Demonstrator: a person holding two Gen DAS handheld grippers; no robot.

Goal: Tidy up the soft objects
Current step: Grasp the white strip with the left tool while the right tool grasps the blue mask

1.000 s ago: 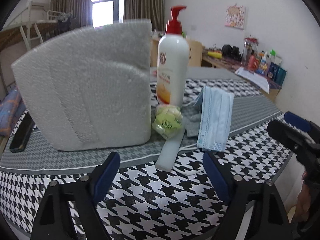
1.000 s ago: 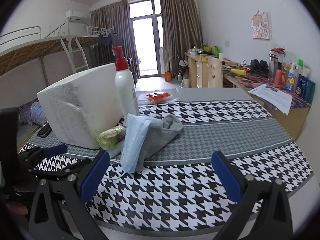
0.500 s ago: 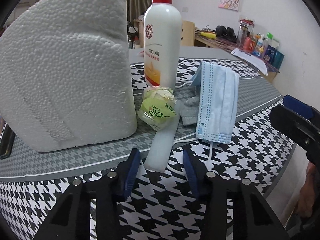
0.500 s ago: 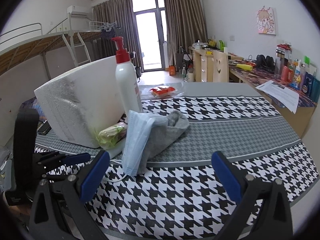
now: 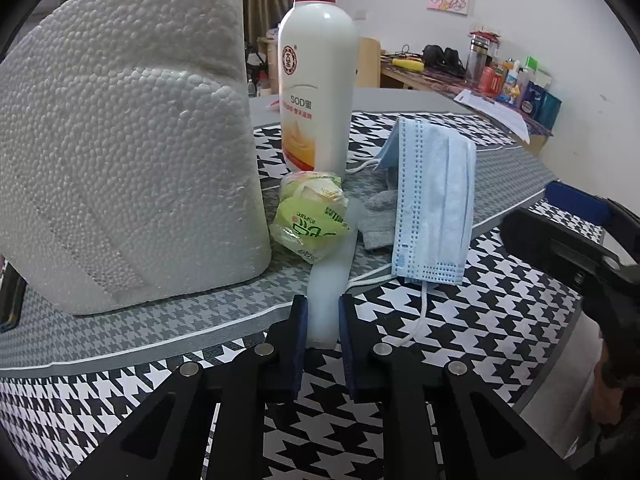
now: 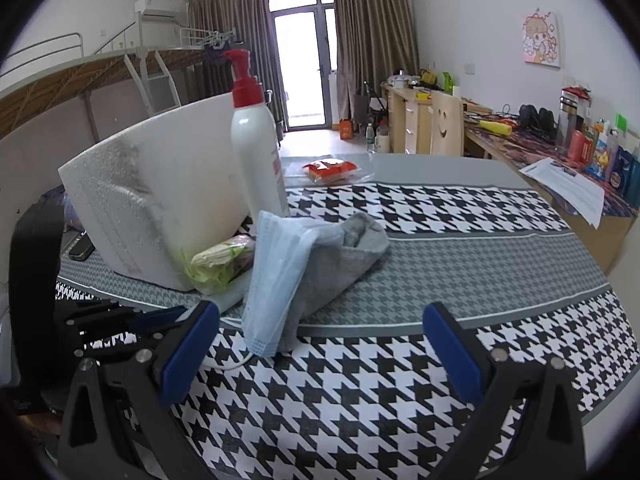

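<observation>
Left gripper clamped down on the near end of a pale foam strip, jaws just been closing with the strip right between them, blue pads pressing both sides. Strip lying flat on the houndstooth tablecloth, running away from the gripper toward the lotion bottle.

Taking that bottle as the landmark: sitting on the far end of the strip, right in front of the bottle, a crumpled green snack wrapper. Just right of the bottle, a grey sock bunched up with a blue face mask draped over it, ear loop trailing down onto the cloth. Left of the bottle and touching close beside it, a big white styrofoam block standing upright. Behind the bottle, further back on the table, a red packet in clear plastic.

Right gripper spread wide, nothing between the pads, hanging over the tablecloth with the mask and sock just ahead of it, on the near side of the bottle. Also showing at the right edge of the left wrist view.
</observation>
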